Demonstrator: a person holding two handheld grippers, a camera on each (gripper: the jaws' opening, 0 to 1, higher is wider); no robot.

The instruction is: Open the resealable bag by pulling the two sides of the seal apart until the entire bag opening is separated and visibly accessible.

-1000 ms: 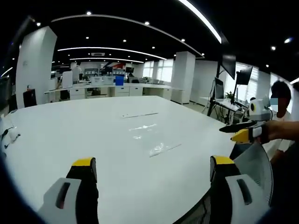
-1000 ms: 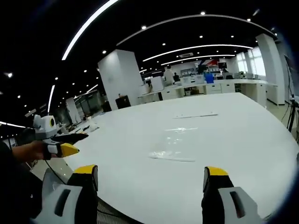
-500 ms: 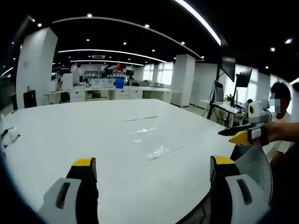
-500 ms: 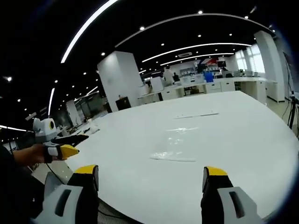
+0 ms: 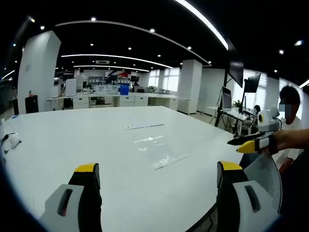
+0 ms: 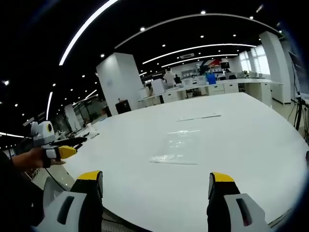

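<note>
Still untouched: bag flat on table; left gripper, right gripper jaws spread, unchanged.

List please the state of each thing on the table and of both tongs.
Resealable bag: flat on the white table, seal closed, untouched.
Thin strip: flat, beyond the bag, apart from it.
Left tongs: open, empty.
Right tongs: open, empty.

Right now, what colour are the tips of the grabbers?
Yellow. Left gripper and right gripper both have yellow tips; clearest in the right gripper view.
</note>
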